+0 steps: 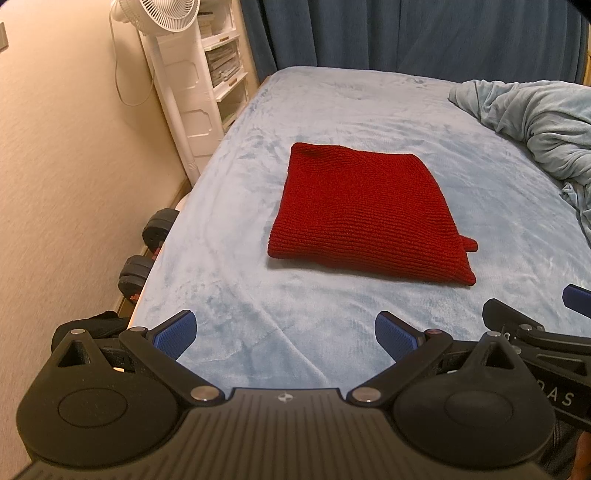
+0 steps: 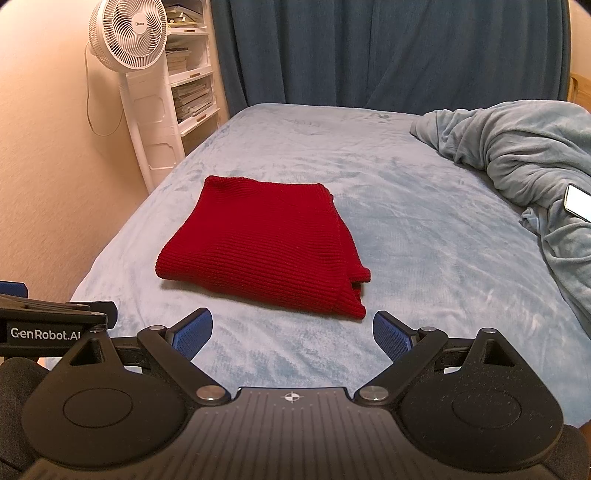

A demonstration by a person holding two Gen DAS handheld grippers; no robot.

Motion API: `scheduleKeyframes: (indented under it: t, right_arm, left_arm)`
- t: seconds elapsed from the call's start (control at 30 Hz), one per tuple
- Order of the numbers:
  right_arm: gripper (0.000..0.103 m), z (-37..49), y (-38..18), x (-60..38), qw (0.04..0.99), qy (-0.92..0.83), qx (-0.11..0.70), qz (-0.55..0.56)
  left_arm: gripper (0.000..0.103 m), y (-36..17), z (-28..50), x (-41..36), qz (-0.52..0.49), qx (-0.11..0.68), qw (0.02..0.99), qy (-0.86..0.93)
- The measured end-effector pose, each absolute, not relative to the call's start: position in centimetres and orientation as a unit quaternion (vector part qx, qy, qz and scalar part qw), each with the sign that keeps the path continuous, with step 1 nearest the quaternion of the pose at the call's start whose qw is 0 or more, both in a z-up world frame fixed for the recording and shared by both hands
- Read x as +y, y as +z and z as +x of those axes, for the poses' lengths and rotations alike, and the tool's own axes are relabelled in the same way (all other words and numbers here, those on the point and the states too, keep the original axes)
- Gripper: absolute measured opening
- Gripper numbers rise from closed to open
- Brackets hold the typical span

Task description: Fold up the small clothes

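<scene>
Pale blue plush bed cover [image 2: 424, 229] spread flat as folding surface; rumpled grey-blue blanket [image 2: 517, 155] pushed aside, cut off at right. Red ribbed knit garment [image 2: 266, 243] folded square mid-bed, probably done; inner layers hidden. Left gripper [image 1: 284, 336] and right gripper [image 2: 291, 332] both released, empty, held back near the garment's close edge.

The folded knit garment [image 1: 364, 216] lies flat on the bed [image 1: 325, 110], nearer its left edge than its right. A bunched duvet [image 2: 517, 151] sits along the right edge, a phone [image 2: 578, 202] on it. Off the far left corner stand a fan [image 2: 129, 35] and, behind it, shelves [image 2: 192, 85].
</scene>
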State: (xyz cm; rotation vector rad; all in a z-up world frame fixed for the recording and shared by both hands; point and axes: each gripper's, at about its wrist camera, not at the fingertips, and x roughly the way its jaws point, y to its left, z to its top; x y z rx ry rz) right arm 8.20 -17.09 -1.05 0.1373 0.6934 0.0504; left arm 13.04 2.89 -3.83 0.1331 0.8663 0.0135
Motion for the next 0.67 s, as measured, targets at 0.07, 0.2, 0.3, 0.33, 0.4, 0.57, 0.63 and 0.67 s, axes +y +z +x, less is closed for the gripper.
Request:
scheduleKeyframes:
  t: [0.07, 0.2, 0.3, 0.33, 0.4, 0.57, 0.63, 0.67]
  right_arm:
    - [0.094, 8.20, -1.04, -17.08, 0.938, 0.025, 0.340, 0.067]
    - [0.094, 8.20, -1.03, -17.05, 0.938, 0.025, 0.340, 0.067]
    - [0.094, 8.19, -1.03, -17.04, 0.938, 0.025, 0.340, 0.068]
    - [0.094, 8.21, -1.02, -17.03, 0.938, 0.024, 0.340, 0.068]
    - [0.094, 8.19, -1.03, -17.02, 0.938, 0.024, 0.340, 0.067]
    - [0.094, 8.21, -1.02, -17.03, 0.938, 0.024, 0.340, 0.068]
    - [0.094, 8.18, -1.10, -16.97, 0.937, 0.025, 0.341, 0.068]
    - [0.094, 8.15, -1.18, -16.99, 0.937, 0.026, 0.341, 0.068]
  left_arm:
    - [0.103, -3.79, 13.05, 2.88, 0.065, 0.419, 0.905, 0.007]
    - [0.103, -3.79, 13.05, 2.86, 0.065, 0.420, 0.905, 0.007]
    - [0.103, -3.79, 13.05, 2.88, 0.065, 0.419, 0.905, 0.007]
    - [0.103, -3.78, 13.09, 2.88, 0.065, 0.420, 0.905, 0.007]
    - [0.103, -3.80, 13.08, 3.00, 0.065, 0.421, 0.905, 0.007]
    - [0.103, -3.86, 13.09, 3.04, 0.066, 0.421, 0.904, 0.008]
    - [0.103, -3.85, 13.11, 3.05, 0.066, 0.422, 0.904, 0.008]
    - [0.103, -3.85, 13.11, 3.04, 0.065, 0.422, 0.904, 0.007]
